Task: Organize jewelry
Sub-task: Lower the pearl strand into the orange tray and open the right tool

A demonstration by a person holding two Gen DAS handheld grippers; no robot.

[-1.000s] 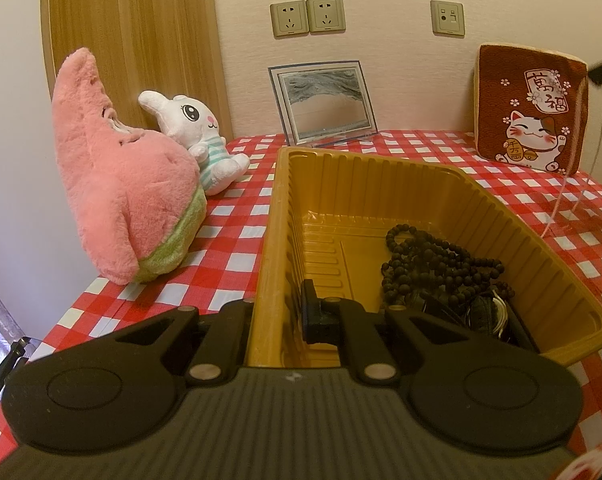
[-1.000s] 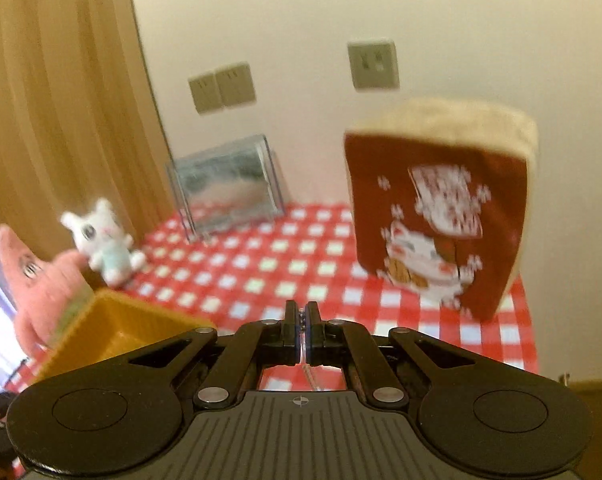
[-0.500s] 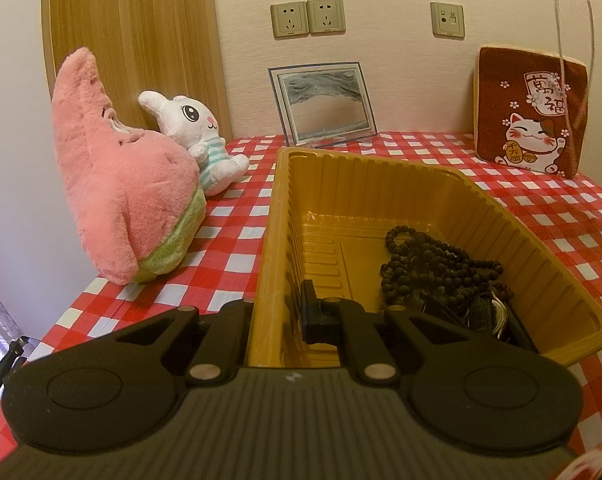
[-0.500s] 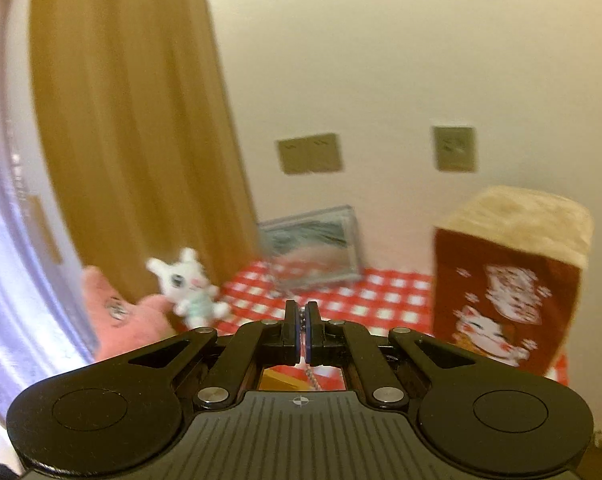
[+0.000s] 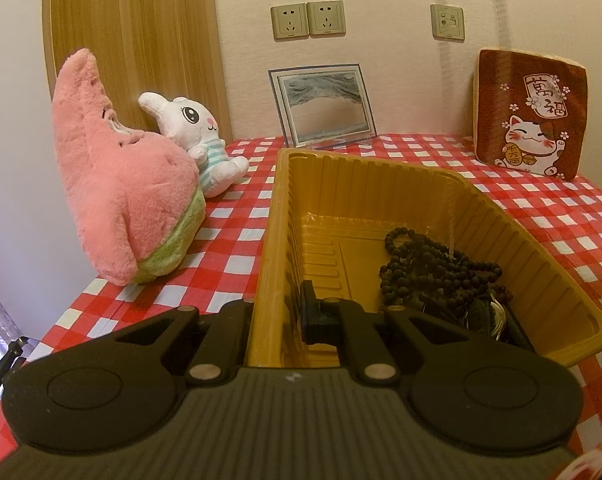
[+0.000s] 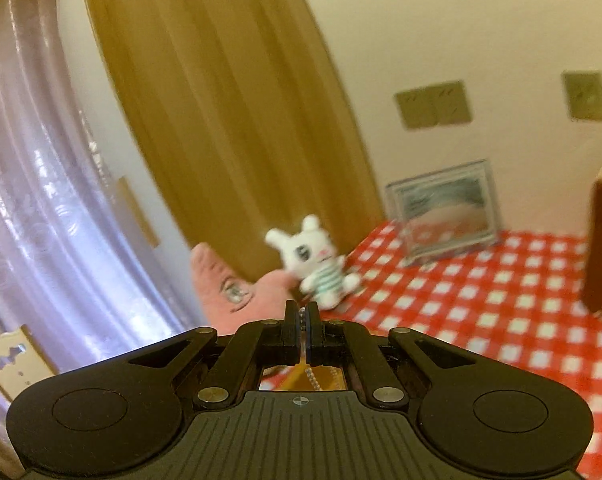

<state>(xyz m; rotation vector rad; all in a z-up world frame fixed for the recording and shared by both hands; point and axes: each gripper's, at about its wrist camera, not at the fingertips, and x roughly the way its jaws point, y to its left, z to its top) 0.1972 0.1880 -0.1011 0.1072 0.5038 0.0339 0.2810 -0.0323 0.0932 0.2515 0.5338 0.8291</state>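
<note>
I see a table covered with a red-and-white checked cloth [image 5: 237,236], its far edge set against the wall. A ribbed yellow tray [image 5: 477,216] sits on it close to me. To the left of the tray a big pink plush [image 5: 117,184] stands on the cloth, and a small white rabbit plush [image 5: 197,136] in a striped top sits just behind it, leaning on it. At the back, a clear-framed sand picture [image 5: 325,108] stands tilted against the wall. In the far right corner a brown cushion with a lucky cat [image 5: 531,114] stands upright on the cloth, well apart from the tray.
</note>
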